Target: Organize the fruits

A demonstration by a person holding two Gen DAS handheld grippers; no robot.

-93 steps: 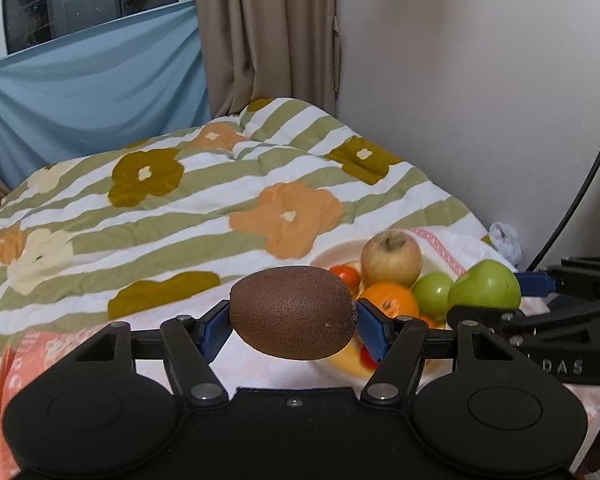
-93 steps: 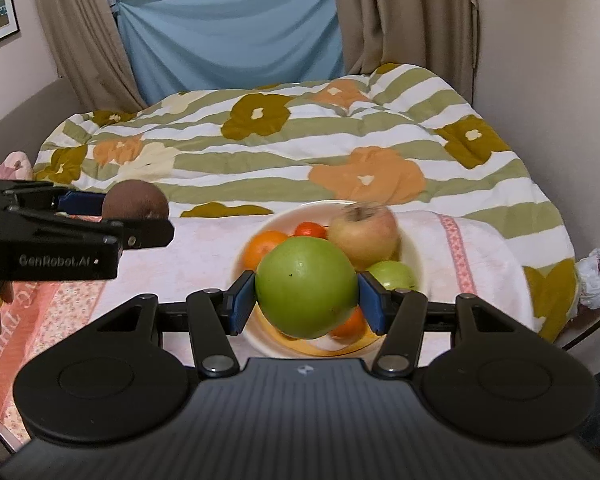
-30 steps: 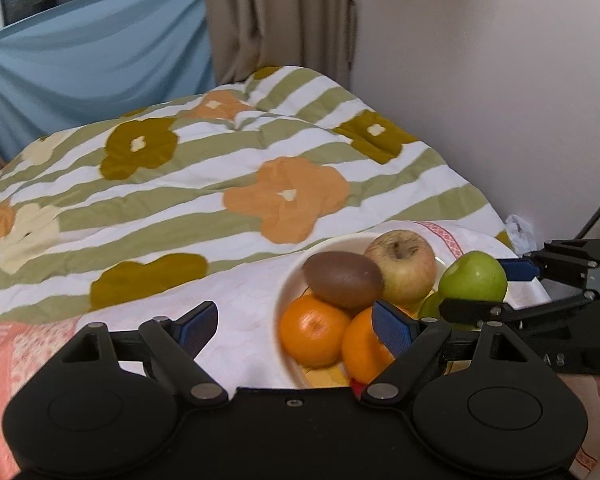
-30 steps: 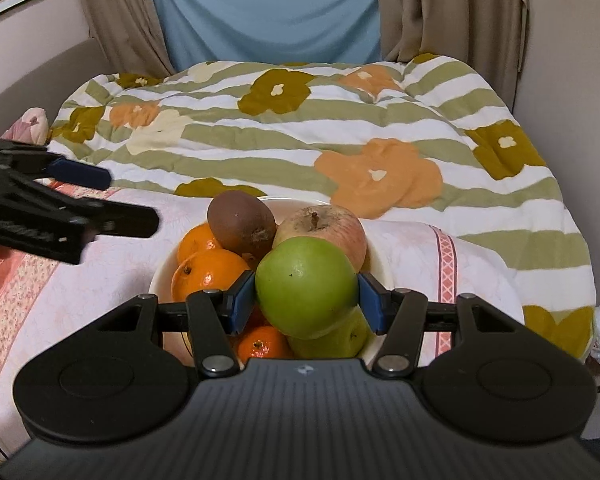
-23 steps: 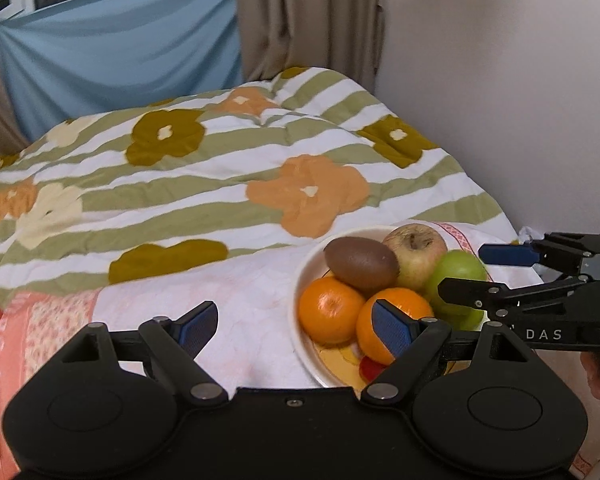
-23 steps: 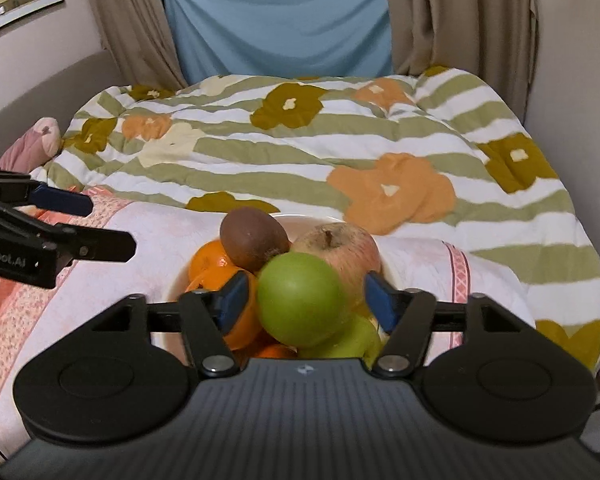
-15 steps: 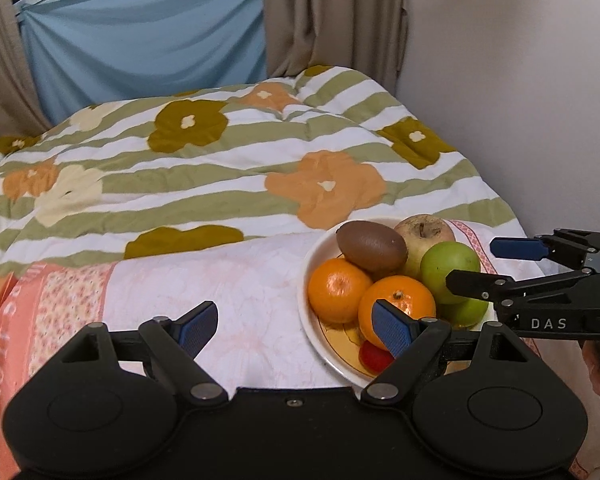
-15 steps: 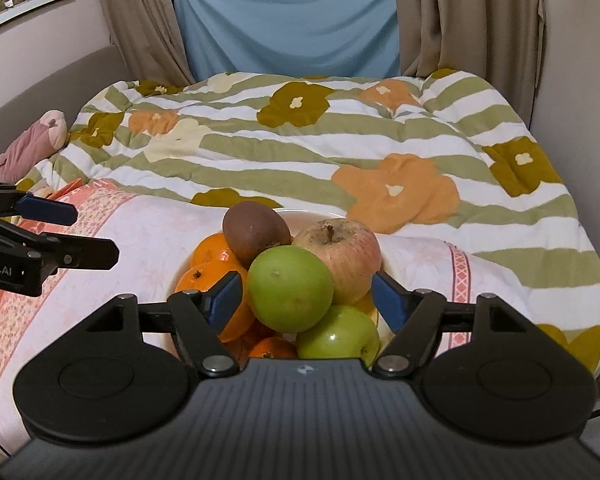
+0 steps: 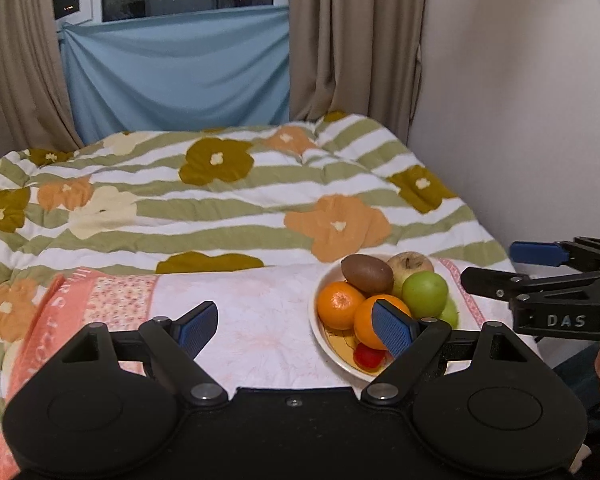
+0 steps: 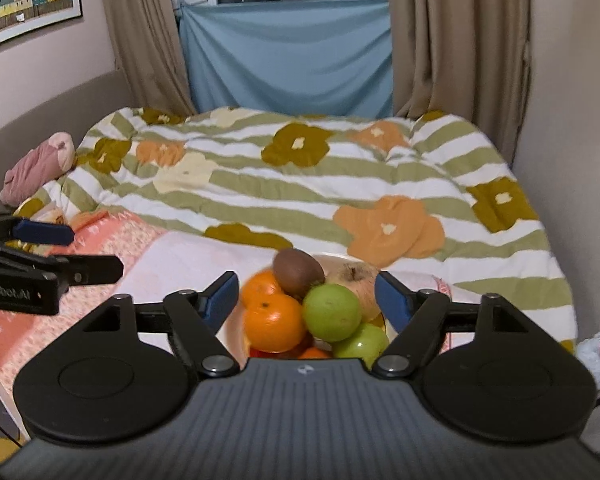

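Bedspread (image 9: 228, 204), striped green/white w/ big orange and olive flowers, fills most of both views; pale blue sheet (image 9: 176, 76) hangs across the window behind it, beige curtains (image 9: 352, 40) either side. White cloth (image 9: 256, 320) w/ a pink patterned end lies over the near edge of the bed, and the bowl (image 9: 320, 340) sits on its right part.

Left gripper (image 9: 296, 326) is spread wide, blue pads apart, nothing between them; it hangs over the white cloth, w/ the bowl just ahead and to the right, its right pad overlapping the nearer orange in the left wrist view. Right gripper (image 10: 306, 298) is also wide apart and empty, hovering directly above the bowl w/ the fruit pile framed between its pads. Neither touches any fruit.

Fruit pile in bowl: reddish-yellow apple (image 9: 412, 264) at the back, green apple (image 9: 425, 294) in front of it, resting on top of a second green apple (image 10: 360, 342) lower down. Two oranges on the left side, one (image 9: 338, 306) farther, one (image 9: 370, 326) nearer. Kiwi (image 9: 367, 274) lies on top, btwn the oranges and the reddish apple. Small red fruit (image 9: 368, 356), prob. a tomato, at the near rim.
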